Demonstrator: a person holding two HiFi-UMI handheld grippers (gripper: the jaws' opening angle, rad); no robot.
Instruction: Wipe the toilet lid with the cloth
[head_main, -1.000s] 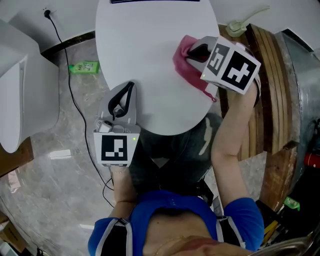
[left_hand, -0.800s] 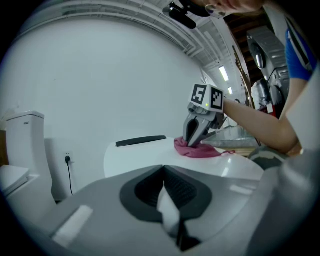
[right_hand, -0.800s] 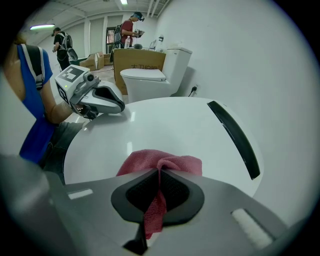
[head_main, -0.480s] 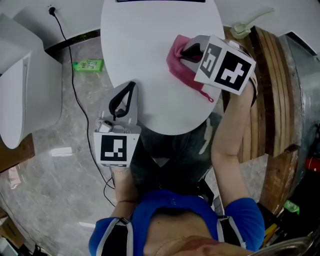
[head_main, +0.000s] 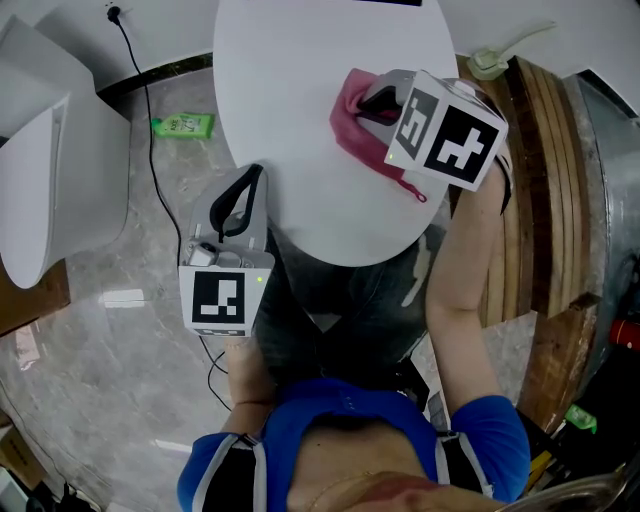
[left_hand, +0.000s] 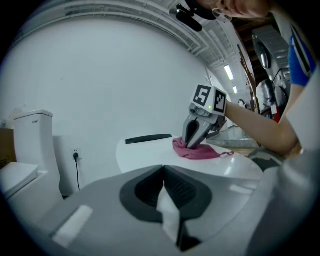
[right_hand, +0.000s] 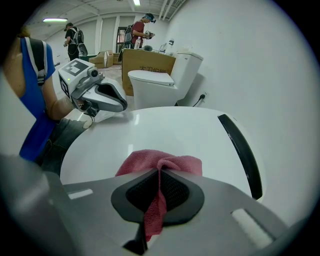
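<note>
Plainly the wiping stroke is in hand: the right claw (head_main: 362, 100) is clamped on a fold of the pink cloth (head_main: 348, 135), which lies bunched on the right side of the white toilet lid (head_main: 290, 90). The left claw (head_main: 254, 176) sits at the lid's near left edge, its jaws pressed together on nothing. I'd judge the next move calls for dragging the cloth, pressed flat, across toward the lid's left side.
</note>
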